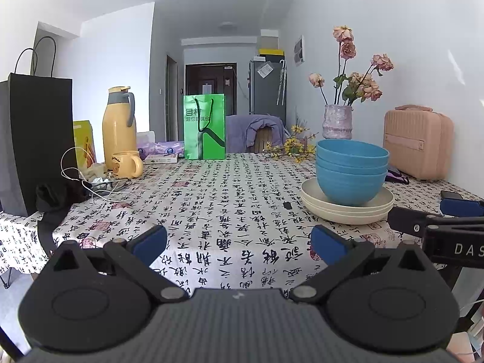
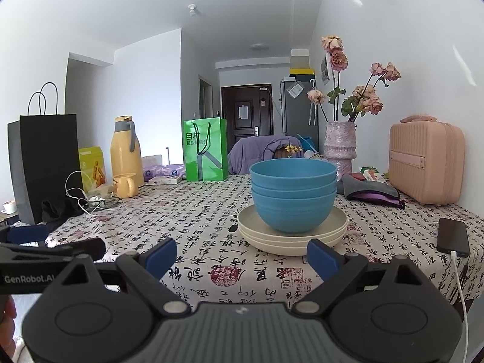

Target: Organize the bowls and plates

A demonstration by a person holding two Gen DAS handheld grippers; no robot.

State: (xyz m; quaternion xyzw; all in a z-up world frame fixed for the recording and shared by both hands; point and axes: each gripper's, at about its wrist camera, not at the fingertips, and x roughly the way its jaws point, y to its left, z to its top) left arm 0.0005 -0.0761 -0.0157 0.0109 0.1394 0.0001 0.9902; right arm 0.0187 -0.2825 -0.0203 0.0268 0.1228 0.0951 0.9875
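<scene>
Blue bowls (image 2: 293, 199) nested together atop stacked cream plates (image 2: 292, 237), right of centre on the patterned surface (image 2: 187, 220). Left tongs (image 1: 239, 246) and right tongs (image 2: 242, 260) both released, spread wide, empty, hovering near the surface's front edge.

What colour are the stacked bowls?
Blue bowls; the right wrist view shows them best.

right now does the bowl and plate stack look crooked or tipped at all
No. The blue bowls sit nested and level, centred on the cream plates. Nothing spilled or chipped shows; both grippers are open and apart from the stack.
</scene>
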